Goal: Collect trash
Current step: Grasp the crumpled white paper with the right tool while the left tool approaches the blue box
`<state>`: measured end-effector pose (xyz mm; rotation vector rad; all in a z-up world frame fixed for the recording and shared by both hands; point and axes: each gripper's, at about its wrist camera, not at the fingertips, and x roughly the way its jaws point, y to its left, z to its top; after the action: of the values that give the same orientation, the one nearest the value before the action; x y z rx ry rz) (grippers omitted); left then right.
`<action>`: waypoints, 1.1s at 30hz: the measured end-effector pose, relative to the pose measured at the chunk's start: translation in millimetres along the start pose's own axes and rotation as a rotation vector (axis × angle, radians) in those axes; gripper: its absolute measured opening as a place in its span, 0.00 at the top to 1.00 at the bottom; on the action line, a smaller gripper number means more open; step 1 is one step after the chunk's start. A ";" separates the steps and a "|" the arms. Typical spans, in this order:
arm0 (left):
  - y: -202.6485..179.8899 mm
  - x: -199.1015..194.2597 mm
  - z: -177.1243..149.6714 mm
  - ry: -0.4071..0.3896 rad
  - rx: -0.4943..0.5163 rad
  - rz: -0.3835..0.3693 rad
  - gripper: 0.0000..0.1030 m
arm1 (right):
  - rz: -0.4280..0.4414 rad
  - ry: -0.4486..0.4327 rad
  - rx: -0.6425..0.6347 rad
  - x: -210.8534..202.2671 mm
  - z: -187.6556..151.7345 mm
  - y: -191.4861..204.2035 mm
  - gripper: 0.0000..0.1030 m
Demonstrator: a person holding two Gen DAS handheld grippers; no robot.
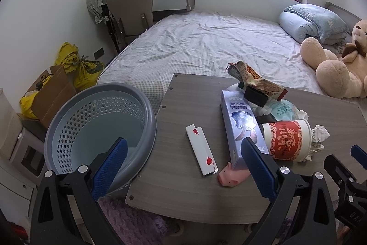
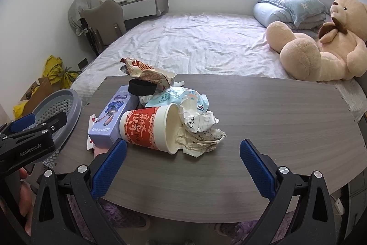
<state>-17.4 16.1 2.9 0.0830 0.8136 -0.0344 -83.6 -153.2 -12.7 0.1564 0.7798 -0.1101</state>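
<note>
A red and white paper cup (image 2: 146,129) lies on its side on the wooden table (image 2: 263,111), with crumpled paper (image 2: 201,130) at its mouth. Behind it are a pale blue wrapper (image 2: 179,94), a snack bag (image 2: 146,71) on a black object (image 2: 142,87) and a purple carton (image 2: 114,117). In the left wrist view the cup (image 1: 286,140), carton (image 1: 240,128), snack bag (image 1: 254,79), a white heart-printed box (image 1: 201,149) and a pink pig toy (image 1: 231,177) show. My left gripper (image 1: 183,167) is open above the table's left edge. My right gripper (image 2: 183,167) is open, empty, before the cup.
A grey perforated basket (image 1: 101,121) stands left of the table, also in the right wrist view (image 2: 57,107). A bed (image 1: 206,43) with a teddy bear (image 2: 321,43) lies behind. A chair (image 1: 130,13), yellow bags (image 1: 78,63) and a cardboard box (image 1: 50,93) stand at left.
</note>
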 end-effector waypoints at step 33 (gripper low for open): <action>0.4 40.5 -4.7 0.044 -0.008 0.015 0.08 | -0.010 0.121 -0.060 92.5 9.4 -40.2 0.23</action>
<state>7.1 16.9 -29.7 0.0828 0.8570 -0.0156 -18.1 -198.2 -75.4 0.1031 0.9037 -0.0875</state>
